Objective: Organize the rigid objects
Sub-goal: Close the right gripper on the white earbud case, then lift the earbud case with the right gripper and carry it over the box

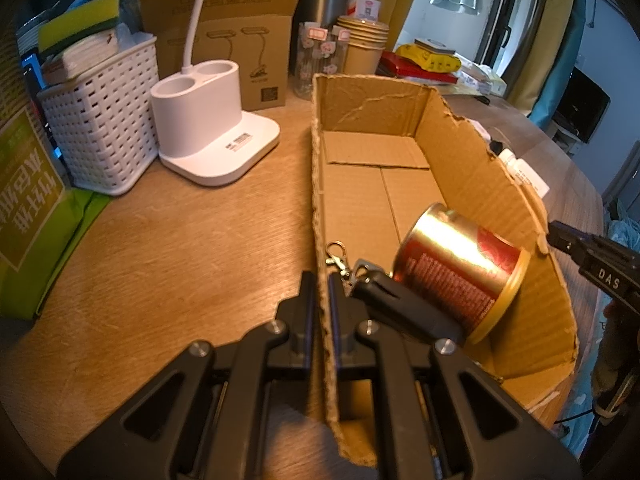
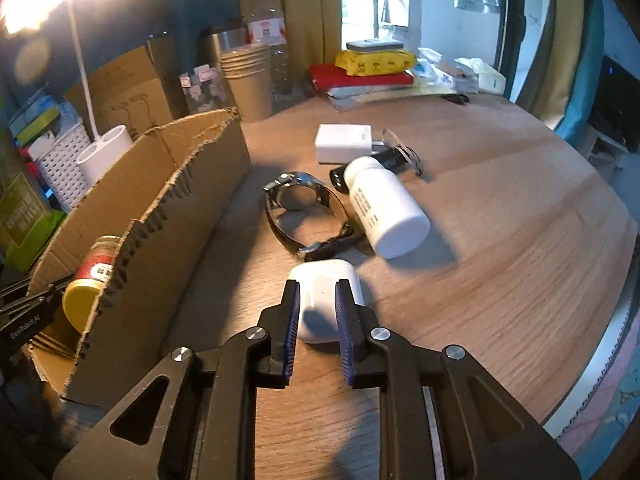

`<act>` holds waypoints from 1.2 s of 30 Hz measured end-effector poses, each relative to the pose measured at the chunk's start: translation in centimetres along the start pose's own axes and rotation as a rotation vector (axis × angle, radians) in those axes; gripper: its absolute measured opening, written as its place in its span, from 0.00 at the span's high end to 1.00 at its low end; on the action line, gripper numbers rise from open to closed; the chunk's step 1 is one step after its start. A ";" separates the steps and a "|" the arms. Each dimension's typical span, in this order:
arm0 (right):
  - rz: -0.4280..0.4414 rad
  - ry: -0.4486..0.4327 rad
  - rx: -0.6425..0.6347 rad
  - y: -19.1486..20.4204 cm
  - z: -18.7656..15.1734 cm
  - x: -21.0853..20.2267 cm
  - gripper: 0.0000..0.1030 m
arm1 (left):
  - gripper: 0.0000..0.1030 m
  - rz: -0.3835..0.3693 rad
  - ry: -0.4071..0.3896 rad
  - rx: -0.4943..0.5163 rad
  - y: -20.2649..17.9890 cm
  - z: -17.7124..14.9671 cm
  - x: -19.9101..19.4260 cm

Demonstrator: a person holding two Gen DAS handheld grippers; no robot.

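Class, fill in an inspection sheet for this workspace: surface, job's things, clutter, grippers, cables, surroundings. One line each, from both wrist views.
Surface: wooden table, lit by a lamp at upper left.
Job's things: cardboard box holds a can on its side and a black key fob; outside it lie a white earbud case, watch, white bottle and white charger block.
Clutter: white basket, lamp base, paper cups, bottles and packets at the back.
Grippers: left gripper shut on the box's wall; right gripper astride the earbud case, grip unclear.
Cables: nothing seen.
Surroundings: curtains and window.
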State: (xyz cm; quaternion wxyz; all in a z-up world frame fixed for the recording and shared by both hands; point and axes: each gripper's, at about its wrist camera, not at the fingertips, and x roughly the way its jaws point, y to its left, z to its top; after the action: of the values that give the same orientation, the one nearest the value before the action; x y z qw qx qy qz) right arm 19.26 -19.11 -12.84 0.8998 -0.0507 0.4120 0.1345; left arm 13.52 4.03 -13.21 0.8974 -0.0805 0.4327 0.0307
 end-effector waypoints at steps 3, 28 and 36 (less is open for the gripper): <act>0.020 0.003 0.014 -0.3 -0.1 0.1 0.58 | 0.93 0.001 0.001 0.000 0.0 0.0 0.0; 0.035 -0.037 -0.027 1.0 1.3 -0.2 0.52 | 0.93 -0.013 -0.005 -0.004 0.0 -0.2 0.0; 0.095 -0.117 -0.076 3.9 3.8 -3.3 0.52 | 0.93 -0.028 -0.010 -0.009 0.2 -0.3 -0.1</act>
State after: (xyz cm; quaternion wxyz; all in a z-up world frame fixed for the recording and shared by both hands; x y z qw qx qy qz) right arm 18.82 -15.24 -7.75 0.9123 -0.0571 0.3555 0.1952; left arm 13.21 4.21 -13.28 0.8996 -0.0906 0.4268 0.0205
